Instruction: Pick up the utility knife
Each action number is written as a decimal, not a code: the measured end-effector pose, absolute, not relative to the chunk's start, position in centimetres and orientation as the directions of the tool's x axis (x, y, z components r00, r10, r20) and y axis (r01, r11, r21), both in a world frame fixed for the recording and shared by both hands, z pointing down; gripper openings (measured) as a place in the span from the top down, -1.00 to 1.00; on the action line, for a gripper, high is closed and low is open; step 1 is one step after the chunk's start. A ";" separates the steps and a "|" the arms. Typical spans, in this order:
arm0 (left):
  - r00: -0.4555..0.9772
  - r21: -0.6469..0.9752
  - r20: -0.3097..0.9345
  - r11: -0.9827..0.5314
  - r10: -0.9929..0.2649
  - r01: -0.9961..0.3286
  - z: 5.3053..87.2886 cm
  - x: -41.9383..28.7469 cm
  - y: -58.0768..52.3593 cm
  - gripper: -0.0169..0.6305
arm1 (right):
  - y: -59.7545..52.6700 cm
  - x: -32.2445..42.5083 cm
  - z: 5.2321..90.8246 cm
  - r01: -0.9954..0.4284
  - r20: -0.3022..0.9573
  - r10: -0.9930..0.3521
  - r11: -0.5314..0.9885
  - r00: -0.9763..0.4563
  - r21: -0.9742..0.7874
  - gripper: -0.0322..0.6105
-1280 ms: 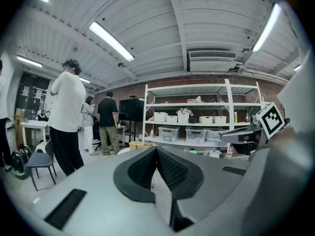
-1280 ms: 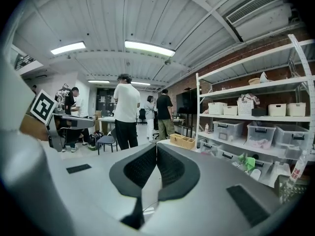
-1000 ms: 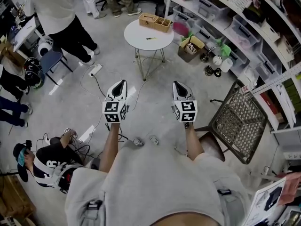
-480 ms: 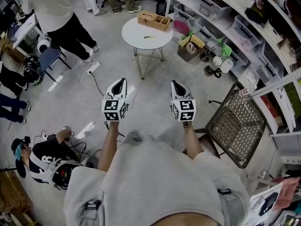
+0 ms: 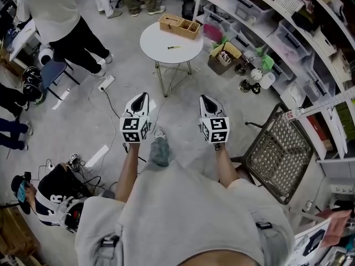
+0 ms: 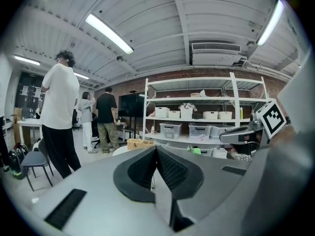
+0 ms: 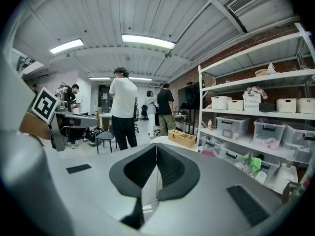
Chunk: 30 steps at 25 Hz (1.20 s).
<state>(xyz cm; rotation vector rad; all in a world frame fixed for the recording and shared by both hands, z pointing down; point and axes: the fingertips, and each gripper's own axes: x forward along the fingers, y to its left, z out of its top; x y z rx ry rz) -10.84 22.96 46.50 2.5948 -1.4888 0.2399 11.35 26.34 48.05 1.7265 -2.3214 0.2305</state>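
- Only the head view shows the utility knife (image 5: 174, 47). It lies near the middle of the round white bench (image 5: 158, 43), in front of a wooden box (image 5: 180, 25), well apart from both grippers.
- Left gripper (image 5: 143, 95): its own view shows the jaws pressed together with nothing between them. That view also shows the other gripper's marker cube (image 6: 272, 118).
- Right gripper (image 5: 203, 98): jaws likewise together, nothing held. Its view shows ceiling lights (image 7: 147, 41).
- A person in a white shirt (image 5: 50, 10) stands left of the bench.
- A power strip (image 5: 106, 82) lies on the floor between the bench and the left gripper.
- Shelves (image 7: 246, 113) with bins stand at right; a mesh chair (image 5: 277, 148) stands beside the right gripper.
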 end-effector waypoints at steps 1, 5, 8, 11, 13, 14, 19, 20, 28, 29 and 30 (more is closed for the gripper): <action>0.502 0.043 0.206 -0.504 -0.840 -0.863 46.6 -10.6 22.0 0.89 | 25.5 11.5 48.3 -0.958 0.287 -0.919 0.287 -0.270 0.016 0.80; 0.518 0.056 0.203 -0.519 -0.831 -0.853 47.1 -10.2 17.6 0.89 | 21.7 11.6 48.7 -0.961 0.300 -0.919 0.276 -0.257 0.021 0.80; 0.527 0.066 0.204 -0.526 -0.825 -0.848 47.0 -10.4 13.9 0.89 | 18.2 11.2 48.4 -0.962 0.307 -0.918 0.272 -0.251 0.029 0.80; 0.537 0.075 0.206 -0.533 -0.818 -0.842 46.9 -10.6 9.8 0.89 | 14.5 10.9 48.1 -0.964 0.314 -0.919 0.263 -0.239 0.036 0.80; 0.545 0.078 0.206 -0.542 -0.812 -0.837 46.8 -10.8 7.2 0.89 | 11.9 10.6 47.9 -0.966 0.315 -0.921 0.255 -0.230 0.039 0.80; 0.551 0.079 0.206 -0.548 -0.808 -0.833 46.8 -10.9 5.8 0.89 | 10.6 10.5 47.8 -0.967 0.315 -0.922 0.251 -0.226 0.041 0.80; 0.573 0.085 0.203 -0.568 -0.794 -0.818 47.0 -11.5 -0.7 0.89 | 4.8 9.6 47.8 -0.970 0.313 -0.925 0.240 -0.213 0.049 0.80; 0.576 0.087 0.202 -0.572 -0.792 -0.816 47.1 -11.6 -1.8 0.89 | 3.8 9.5 47.9 -0.970 0.316 -0.926 0.236 -0.208 0.051 0.80; 0.613 0.102 0.213 -0.607 -0.760 -0.788 48.4 -11.2 -8.0 0.89 | -1.5 9.4 49.0 -0.978 0.339 -0.926 0.200 -0.168 0.062 0.80; 0.617 0.104 0.215 -0.610 -0.757 -0.785 48.7 -11.2 -8.5 0.89 | -1.8 9.3 49.3 -0.978 0.344 -0.924 0.198 -0.165 0.061 0.80; 0.621 0.106 0.216 -0.614 -0.754 -0.782 49.0 -11.2 -8.8 0.89 | -1.9 9.3 49.6 -0.979 0.350 -0.923 0.196 -0.163 0.061 0.80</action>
